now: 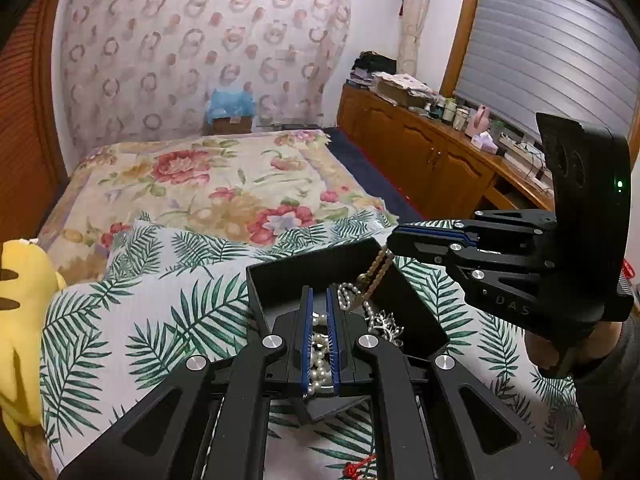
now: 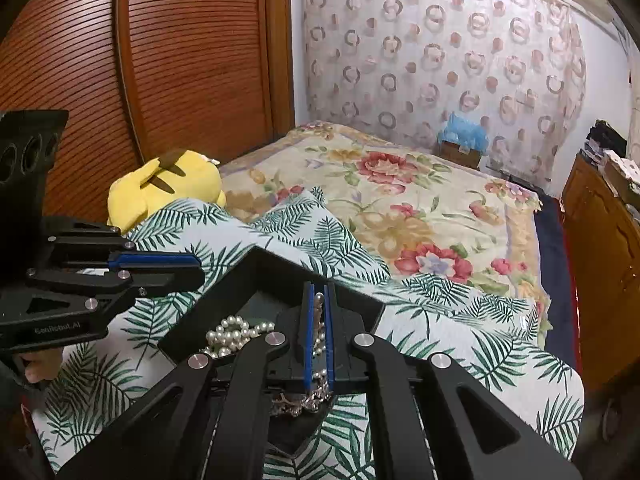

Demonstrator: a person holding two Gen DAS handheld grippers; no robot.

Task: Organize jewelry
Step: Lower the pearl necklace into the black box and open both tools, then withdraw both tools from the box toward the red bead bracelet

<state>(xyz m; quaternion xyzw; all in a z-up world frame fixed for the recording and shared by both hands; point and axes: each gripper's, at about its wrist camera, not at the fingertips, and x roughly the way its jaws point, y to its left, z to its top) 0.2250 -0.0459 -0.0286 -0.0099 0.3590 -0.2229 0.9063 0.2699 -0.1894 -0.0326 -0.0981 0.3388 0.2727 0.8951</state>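
An open black box sits on a leaf-print pillow; the box also shows in the right wrist view. In it lie a white pearl necklace and a silver chain. My left gripper is over the box with pearls between its nearly closed blue pads. My right gripper is shut on a beige beaded chain, which hangs from its tips into the box. The right gripper also shows in the left wrist view.
A flowered bedspread lies beyond the pillow. A yellow plush toy sits at the left by a wooden wardrobe. A wooden cabinet with clutter runs along the right wall. A red cord lies near the pillow's front.
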